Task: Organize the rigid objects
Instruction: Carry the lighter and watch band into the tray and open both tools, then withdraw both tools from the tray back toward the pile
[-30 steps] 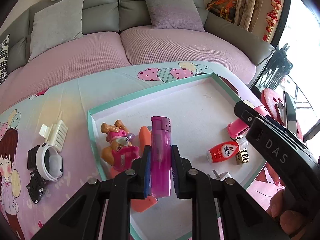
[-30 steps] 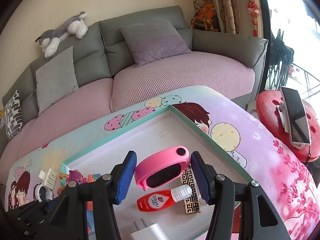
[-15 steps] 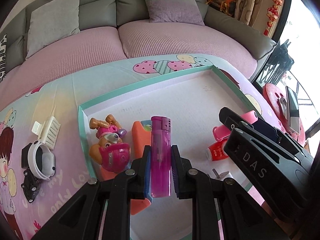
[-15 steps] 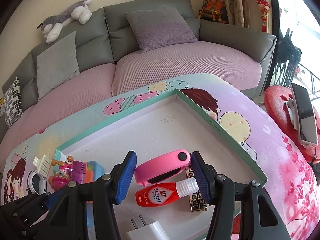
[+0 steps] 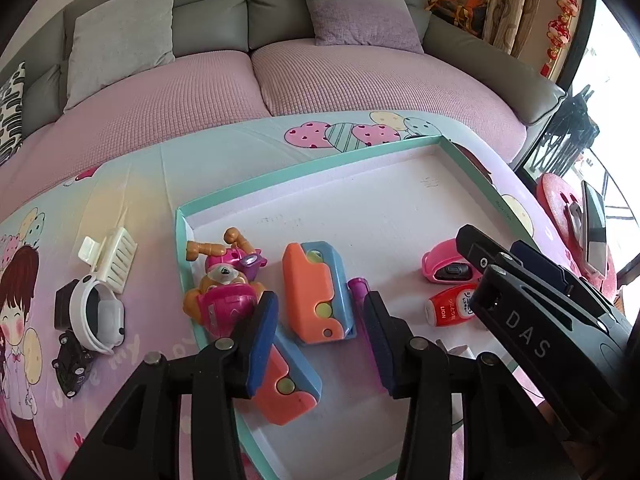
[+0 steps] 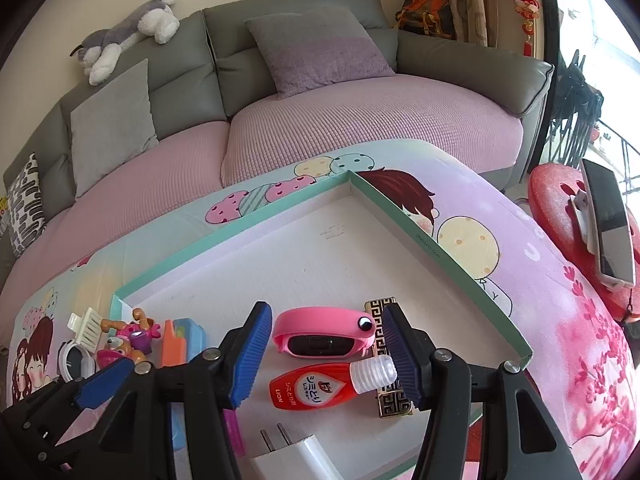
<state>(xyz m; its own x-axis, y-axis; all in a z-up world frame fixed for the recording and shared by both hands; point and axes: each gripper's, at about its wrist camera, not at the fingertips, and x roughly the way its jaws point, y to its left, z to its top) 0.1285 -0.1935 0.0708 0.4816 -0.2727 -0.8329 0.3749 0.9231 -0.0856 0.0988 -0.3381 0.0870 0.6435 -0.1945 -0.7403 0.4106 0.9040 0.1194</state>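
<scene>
A white tray with a teal rim [image 5: 304, 168] [image 6: 452, 248] lies on the cartoon tablecloth. My left gripper [image 5: 320, 336] is open over it. The purple lighter [image 5: 358, 292] lies in the tray by its right finger, beside an orange-blue toy [image 5: 316, 292] and a pink toy dog [image 5: 228, 284]. My right gripper [image 6: 326, 354] is open, its fingers on either side of a pink wristband [image 6: 324, 338] and a red bottle [image 6: 316, 390]. A patterned lighter [image 6: 390, 398] and white plug [image 6: 296, 460] lie near it.
Outside the tray on the left lie a white hair clip [image 5: 110, 258], a white round case [image 5: 98, 316] and a black toy car [image 5: 72, 364]. A sofa [image 6: 360, 120] runs behind the table. A red stool with a phone [image 6: 608, 224] stands at the right.
My left gripper opened and let go of the purple lighter, which now lies in the tray. My right gripper moved lower over the wristband and bottle, still open.
</scene>
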